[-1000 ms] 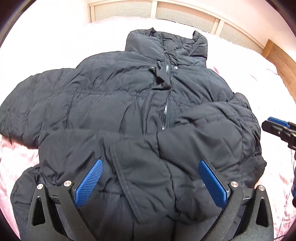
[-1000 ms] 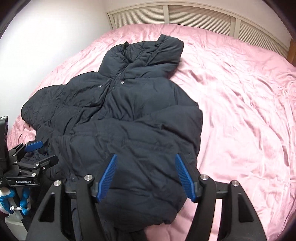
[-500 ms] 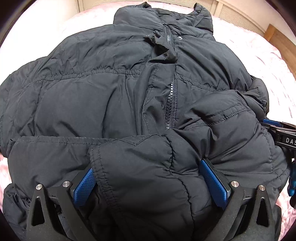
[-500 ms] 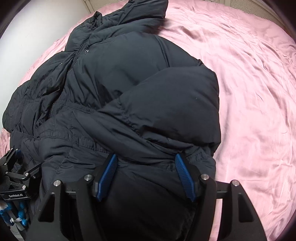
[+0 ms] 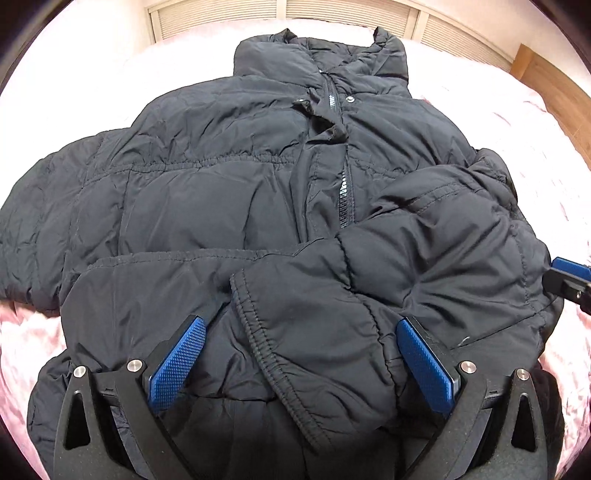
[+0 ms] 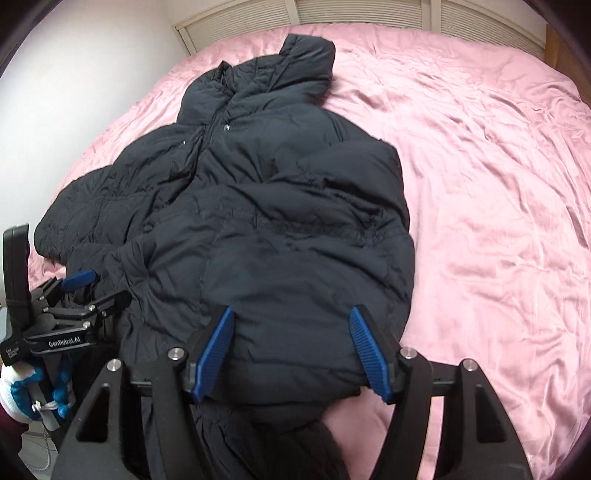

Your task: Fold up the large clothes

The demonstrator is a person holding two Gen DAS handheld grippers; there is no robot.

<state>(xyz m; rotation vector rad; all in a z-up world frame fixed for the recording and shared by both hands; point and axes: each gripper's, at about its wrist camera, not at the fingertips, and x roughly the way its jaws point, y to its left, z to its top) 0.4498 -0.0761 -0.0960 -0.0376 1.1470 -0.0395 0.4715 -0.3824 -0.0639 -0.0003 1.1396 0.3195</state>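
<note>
A large black puffer jacket (image 5: 229,192) lies front up on a pink bed, collar toward the headboard; it also shows in the right wrist view (image 6: 266,221). One sleeve (image 5: 332,314) is folded across the lower front, its cuff between my left fingers. My left gripper (image 5: 303,354) is open, low over the hem, with jacket fabric bulging between its blue pads (image 5: 177,362). My right gripper (image 6: 291,347) is open over the jacket's lower right edge, with fabric between its pads (image 6: 369,354). The left gripper also shows in the right wrist view (image 6: 70,314).
The pink satin sheet (image 6: 498,184) spreads wide to the right of the jacket. A slatted headboard (image 6: 369,11) runs along the far edge, a white wall (image 6: 74,74) on the left. A wooden panel (image 5: 546,88) stands at the far right.
Both grippers dipped down close onto the jacket's lower part, then pulled back and up. Both stayed open throughout.
</note>
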